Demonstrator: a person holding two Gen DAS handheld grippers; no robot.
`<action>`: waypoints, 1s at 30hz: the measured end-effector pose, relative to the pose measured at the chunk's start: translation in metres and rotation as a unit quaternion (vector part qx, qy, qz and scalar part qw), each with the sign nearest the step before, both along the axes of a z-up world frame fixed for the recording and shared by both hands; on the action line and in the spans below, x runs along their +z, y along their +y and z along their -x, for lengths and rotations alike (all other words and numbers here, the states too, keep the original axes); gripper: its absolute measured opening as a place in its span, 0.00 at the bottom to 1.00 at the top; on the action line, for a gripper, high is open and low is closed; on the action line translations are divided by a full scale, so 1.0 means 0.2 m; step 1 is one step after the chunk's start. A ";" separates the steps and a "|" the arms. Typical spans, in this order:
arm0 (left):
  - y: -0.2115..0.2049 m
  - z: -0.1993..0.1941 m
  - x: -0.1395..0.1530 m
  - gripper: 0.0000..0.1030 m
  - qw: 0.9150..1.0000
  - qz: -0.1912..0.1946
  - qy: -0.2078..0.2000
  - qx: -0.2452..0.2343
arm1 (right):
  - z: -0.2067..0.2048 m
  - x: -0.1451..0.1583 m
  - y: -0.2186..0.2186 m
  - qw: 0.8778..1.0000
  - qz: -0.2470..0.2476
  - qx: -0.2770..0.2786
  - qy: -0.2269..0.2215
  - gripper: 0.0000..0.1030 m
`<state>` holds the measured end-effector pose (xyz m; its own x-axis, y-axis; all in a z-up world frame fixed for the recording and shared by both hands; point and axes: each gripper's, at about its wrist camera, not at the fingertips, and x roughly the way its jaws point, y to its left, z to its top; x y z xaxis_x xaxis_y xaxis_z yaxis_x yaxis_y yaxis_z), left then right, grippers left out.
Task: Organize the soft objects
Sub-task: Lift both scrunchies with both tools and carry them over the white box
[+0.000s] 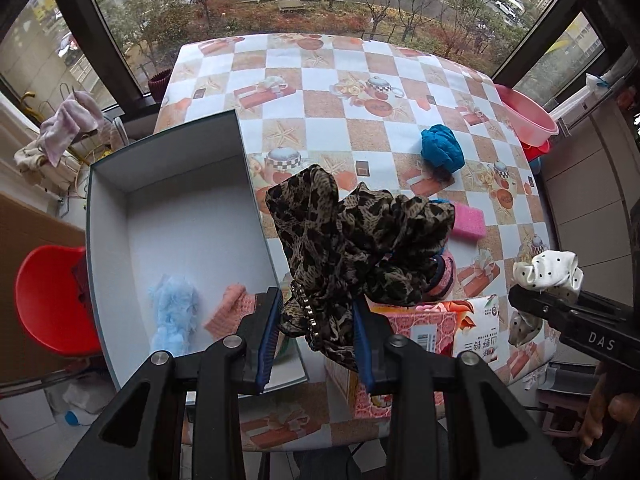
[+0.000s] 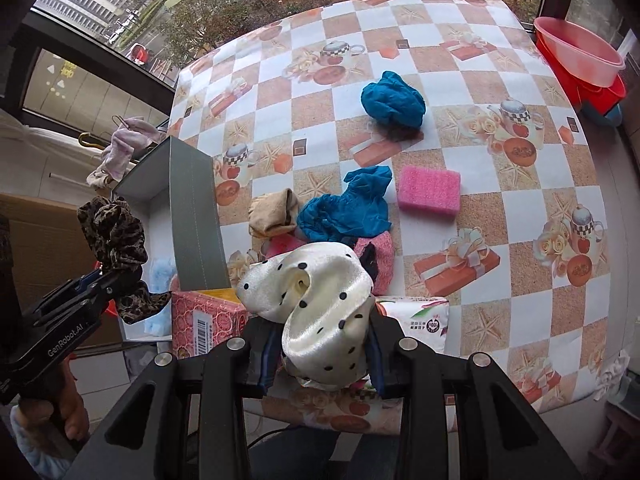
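The counter (image 2: 500, 152), under a checked oilcloth, is the biggest thing here and carries most of what is left to sort. At its left edge the open grey box (image 1: 168, 152) overhangs; it holds only a pale blue fluffy piece (image 1: 176, 312) and a salmon knit piece (image 1: 228, 308), so the job looks early, with most of the box floor free. Still out are a teal cloth bundle (image 2: 394, 98) toward the middle, a second teal cloth (image 2: 348, 212) in a small heap near the front edge, and a pink sponge (image 2: 430, 188) just beside it. The far half and right side of the counter give open room. The left claw (image 1: 316, 320) grips the leopard-print scrunchie (image 1: 352, 236), just right of the box wall. The right claw (image 2: 324, 344) grips the cream polka-dot scrunchie (image 2: 316, 304) over the front edge
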<state>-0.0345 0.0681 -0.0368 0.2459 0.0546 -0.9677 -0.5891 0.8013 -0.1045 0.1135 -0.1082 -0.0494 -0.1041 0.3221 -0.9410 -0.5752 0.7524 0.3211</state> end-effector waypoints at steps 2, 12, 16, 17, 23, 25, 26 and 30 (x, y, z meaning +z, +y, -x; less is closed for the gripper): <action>-0.01 0.06 0.00 0.35 1.000 0.004 0.001 0.002 | 0.05 0.01 0.00 1.000 0.003 0.006 0.001 0.36; -0.07 0.30 -0.03 0.35 1.000 0.019 0.002 0.002 | 0.31 0.02 0.01 0.998 0.022 0.055 0.004 0.36; -0.07 0.39 -0.05 0.35 1.000 0.021 0.007 0.006 | 0.43 0.01 0.05 0.996 0.025 0.086 0.011 0.36; -0.07 0.41 -0.06 0.35 1.000 0.023 0.008 0.008 | 0.46 0.01 0.06 0.995 0.026 0.094 0.012 0.36; -0.02 0.55 -0.08 0.35 0.999 0.025 0.011 0.037 | 0.60 0.04 0.18 0.990 0.024 0.140 0.004 0.36; 0.00 0.59 -0.07 0.35 0.998 0.024 0.008 0.050 | 0.63 0.05 0.22 0.988 0.023 0.154 0.000 0.36; 0.01 0.61 -0.07 0.35 0.998 0.022 0.006 0.056 | 0.65 0.05 0.24 0.987 0.023 0.162 -0.002 0.36; 0.06 0.69 -0.06 0.35 0.996 0.022 -0.001 0.082 | 0.72 0.07 0.34 0.982 0.022 0.189 -0.009 0.36</action>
